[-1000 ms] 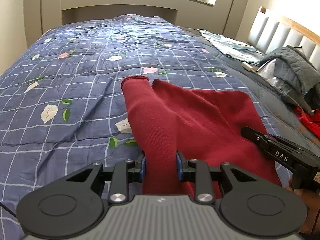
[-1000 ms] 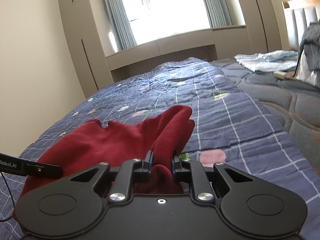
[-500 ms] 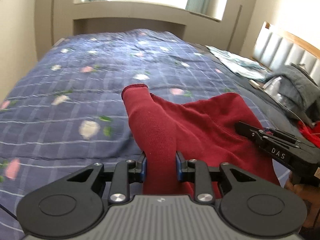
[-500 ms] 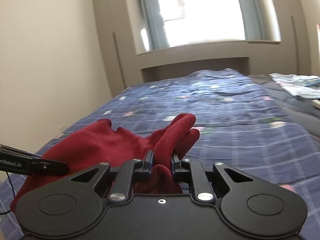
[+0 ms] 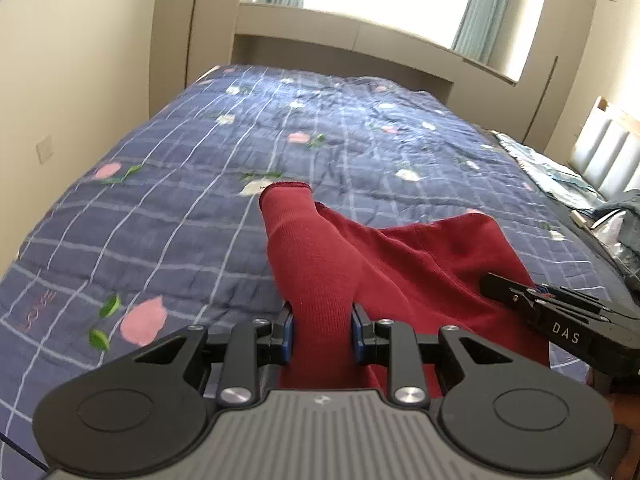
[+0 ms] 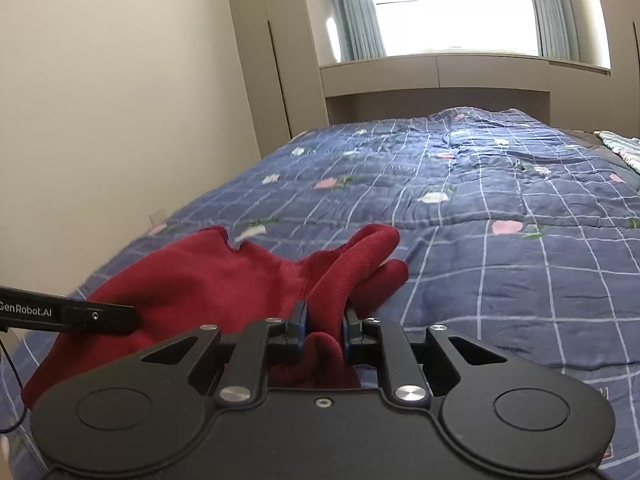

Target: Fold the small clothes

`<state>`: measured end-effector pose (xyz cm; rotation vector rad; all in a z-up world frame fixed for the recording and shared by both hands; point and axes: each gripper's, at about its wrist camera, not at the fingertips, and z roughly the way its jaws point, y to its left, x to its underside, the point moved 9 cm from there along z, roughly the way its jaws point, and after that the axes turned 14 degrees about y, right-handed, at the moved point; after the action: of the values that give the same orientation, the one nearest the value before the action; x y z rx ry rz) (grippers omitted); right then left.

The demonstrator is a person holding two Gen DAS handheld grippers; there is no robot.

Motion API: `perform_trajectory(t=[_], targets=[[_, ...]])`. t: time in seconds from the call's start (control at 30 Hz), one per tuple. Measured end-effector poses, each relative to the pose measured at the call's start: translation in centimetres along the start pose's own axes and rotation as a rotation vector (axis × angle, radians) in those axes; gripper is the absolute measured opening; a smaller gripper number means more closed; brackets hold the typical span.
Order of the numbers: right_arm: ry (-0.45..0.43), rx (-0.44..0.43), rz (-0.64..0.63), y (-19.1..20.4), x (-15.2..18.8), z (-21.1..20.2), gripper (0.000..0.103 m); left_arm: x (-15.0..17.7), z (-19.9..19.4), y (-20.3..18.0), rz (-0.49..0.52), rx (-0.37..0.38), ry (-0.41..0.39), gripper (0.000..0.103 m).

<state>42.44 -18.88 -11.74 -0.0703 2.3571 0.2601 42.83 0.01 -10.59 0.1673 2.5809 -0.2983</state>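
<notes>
A dark red knit garment (image 5: 420, 264) hangs between both grippers above the blue checked quilt (image 5: 200, 208). My left gripper (image 5: 322, 334) is shut on one thick fold of it, a cuffed end sticking forward past the pads. My right gripper (image 6: 324, 326) is shut on another bunched part of the same red garment (image 6: 224, 280), with rolled fabric poking out ahead. In the left wrist view the right gripper (image 5: 520, 294) shows at the right edge. In the right wrist view one of the left gripper's fingers (image 6: 100, 316) shows at the left edge.
The flowered quilt (image 6: 480, 208) covers a wide bed running to a window bench (image 6: 436, 72). A beige wall (image 6: 100, 100) stands close on the left. Light blue clothes (image 5: 560, 176) and a grey pile (image 5: 624, 232) lie near the padded headboard (image 5: 604, 156) on the right.
Both grippers have carried the red garment sideways to the left over the bed, toward the beige wall. Their holds have not changed. The pile at the right has slid toward the edge of view.
</notes>
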Motion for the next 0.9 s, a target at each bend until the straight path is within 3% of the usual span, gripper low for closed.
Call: perform_trajectory(t=[0.33,0.43,0.53,0.6,0.7,0.77,0.9], targets=[[0.026,0.016,0.022,-1.0,1.7,0.9,0.019,2.2,2.2,1.4,-0.036,-0.003,0.022,0.031],[0.033,0.026,0.022,-1.0,1.8,0.8,0.025,2.2,2.2,1.6,-0.049,0.005,0.027,0.033],[0.040,0.042,0.031,-1.2,1.8,0.6,0.038,2.4,2.2,1.7,-0.066,0.004,0.039,0.040],[0.033,0.056,0.036,-1.4,1.9,-0.2,0.056,2.5,2.1,2.0,-0.088,-0.004,0.044,0.048],[0.011,0.072,0.038,-1.3,1.8,-2.0,0.070,2.9,1.3,2.1,-0.115,0.001,0.038,0.066],[-0.008,0.076,0.041,-1.1,1.8,-3.6,0.079,3.3,0.3,2.2,-0.126,-0.011,0.015,0.085],[-0.054,0.076,0.044,-0.2,2.3,-7.5,0.096,4.5,-2.1,1.8,-0.118,-0.034,-0.026,0.092]])
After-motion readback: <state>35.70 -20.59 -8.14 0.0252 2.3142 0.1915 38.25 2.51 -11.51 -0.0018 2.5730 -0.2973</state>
